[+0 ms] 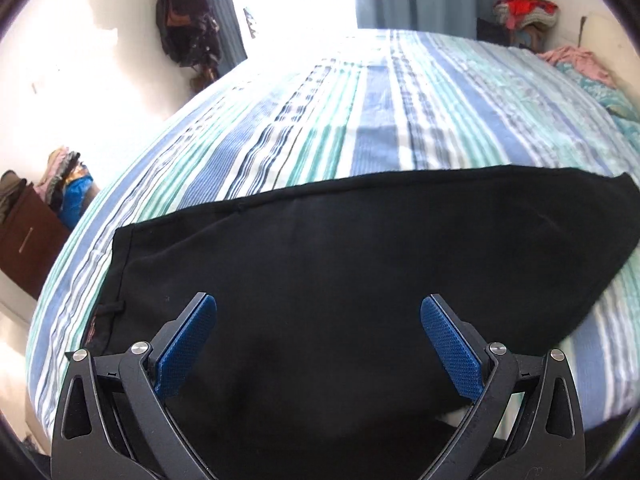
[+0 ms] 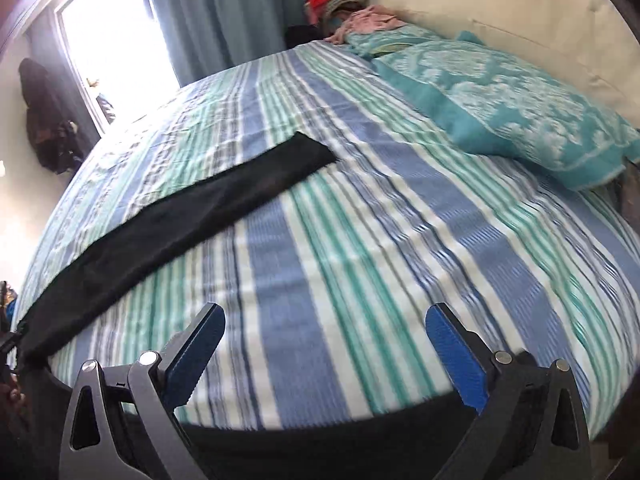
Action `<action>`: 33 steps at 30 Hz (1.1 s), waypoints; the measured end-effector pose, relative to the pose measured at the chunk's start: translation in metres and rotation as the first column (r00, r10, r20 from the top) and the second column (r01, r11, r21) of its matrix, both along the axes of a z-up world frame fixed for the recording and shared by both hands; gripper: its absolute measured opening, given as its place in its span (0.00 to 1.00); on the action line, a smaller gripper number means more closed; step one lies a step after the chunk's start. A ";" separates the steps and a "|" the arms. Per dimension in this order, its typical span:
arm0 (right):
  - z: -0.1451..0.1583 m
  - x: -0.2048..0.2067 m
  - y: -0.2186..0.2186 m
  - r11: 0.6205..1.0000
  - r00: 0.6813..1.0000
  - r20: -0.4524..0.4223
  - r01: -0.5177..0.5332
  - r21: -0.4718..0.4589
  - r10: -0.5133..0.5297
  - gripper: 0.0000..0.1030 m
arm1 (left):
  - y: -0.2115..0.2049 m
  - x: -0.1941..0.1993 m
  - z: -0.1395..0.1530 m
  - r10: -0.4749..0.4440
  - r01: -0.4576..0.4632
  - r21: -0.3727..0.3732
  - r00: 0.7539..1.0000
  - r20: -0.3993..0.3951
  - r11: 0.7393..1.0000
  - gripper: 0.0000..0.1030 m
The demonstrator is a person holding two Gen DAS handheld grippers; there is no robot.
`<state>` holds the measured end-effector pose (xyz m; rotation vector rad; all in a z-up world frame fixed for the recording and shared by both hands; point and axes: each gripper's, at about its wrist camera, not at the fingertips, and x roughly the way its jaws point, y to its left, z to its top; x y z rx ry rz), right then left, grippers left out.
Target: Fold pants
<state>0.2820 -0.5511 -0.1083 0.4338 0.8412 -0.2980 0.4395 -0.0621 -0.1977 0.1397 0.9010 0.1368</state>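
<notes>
Black pants lie flat on the striped bed, waistband at the left near the bed's edge. My left gripper is open and empty, hovering just above the pants' near part. In the right wrist view the pants stretch as a long dark band from lower left toward the bed's middle, the leg end farthest away. My right gripper is open and empty over the striped bed, to the right of the pants and apart from them.
A teal patterned pillow lies at the bed's right end by the wall, with pink clothes beyond it. A bright window and blue curtains stand behind the bed. A brown cabinet with piled clothes stands left of the bed.
</notes>
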 end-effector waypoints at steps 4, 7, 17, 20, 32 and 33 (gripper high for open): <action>-0.007 0.091 -0.021 0.998 0.998 -0.005 -0.055 0.033 0.055 0.99 | 0.030 0.008 -0.043 0.023 -0.031 -0.133 0.998 -0.065 0.991 1.00; -0.033 0.162 -0.062 0.997 0.994 -0.097 -0.045 0.069 0.052 0.99 | 0.026 0.002 -0.044 0.018 -0.022 -0.114 0.999 -0.036 0.993 1.00; -0.081 0.322 -0.089 0.996 0.971 -0.235 -0.065 -0.059 0.049 0.99 | 0.024 0.001 -0.048 0.013 -0.011 -0.100 1.000 0.019 0.995 0.99; -0.103 0.338 -0.087 0.994 0.959 -0.271 -0.097 -0.048 0.081 0.66 | 0.025 0.000 -0.048 0.012 -0.010 -0.107 1.000 0.023 0.994 0.99; 0.004 0.134 0.002 0.958 0.972 0.162 -0.127 -0.257 0.172 0.13 | 0.023 0.001 -0.047 0.015 -0.013 -0.095 1.000 0.015 0.995 1.00; 0.010 0.101 0.014 0.958 0.968 0.189 -0.114 -0.262 0.166 0.13 | 0.023 0.001 -0.047 0.015 -0.014 -0.092 1.000 0.012 0.996 0.99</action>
